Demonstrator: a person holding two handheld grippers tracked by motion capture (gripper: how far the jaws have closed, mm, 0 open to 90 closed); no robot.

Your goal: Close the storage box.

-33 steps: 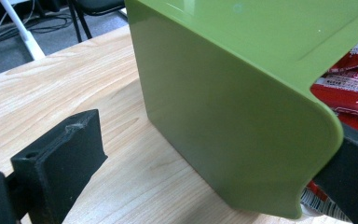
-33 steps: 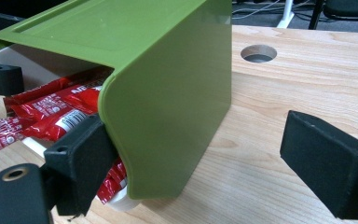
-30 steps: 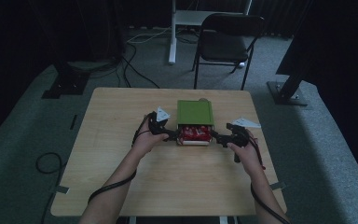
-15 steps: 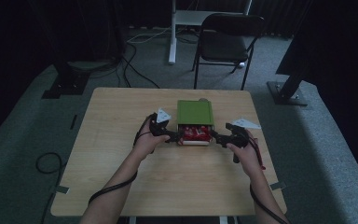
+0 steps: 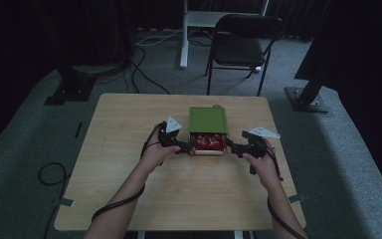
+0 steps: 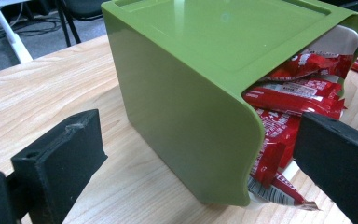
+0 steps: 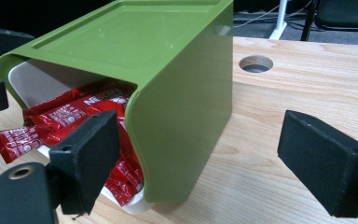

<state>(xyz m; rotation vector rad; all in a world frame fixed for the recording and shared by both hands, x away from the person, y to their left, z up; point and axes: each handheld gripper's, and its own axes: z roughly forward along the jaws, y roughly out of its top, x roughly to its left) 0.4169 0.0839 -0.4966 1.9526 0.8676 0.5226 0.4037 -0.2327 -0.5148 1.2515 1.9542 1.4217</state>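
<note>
Comparing this moment with the high view a second earlier, little had moved: the green box sat at the same spot near the far middle of the desk, and both hands kept their posts at its near end. The left tool and the right tool had edged slightly inward toward the open front, which I judged to mean the work was at the stage of lining up on the box, not yet gripping it.

The box stood on the desk with its green shell over a white inner tray, and red snack packets spilled from the opening toward the person.

In the left gripper view, the left tool was spread wide, one jaw on the bare desk side and the other just before the packets, the box's near corner between them and nothing pinched. In the right gripper view, the right tool was likewise released, its jaws standing to either side of the box's other front corner.

Both forearms came in low from the near edge, wrists roughly level, the tools pointing inward at each other across the box front. A round hole in the desk lay beyond the box.
</note>
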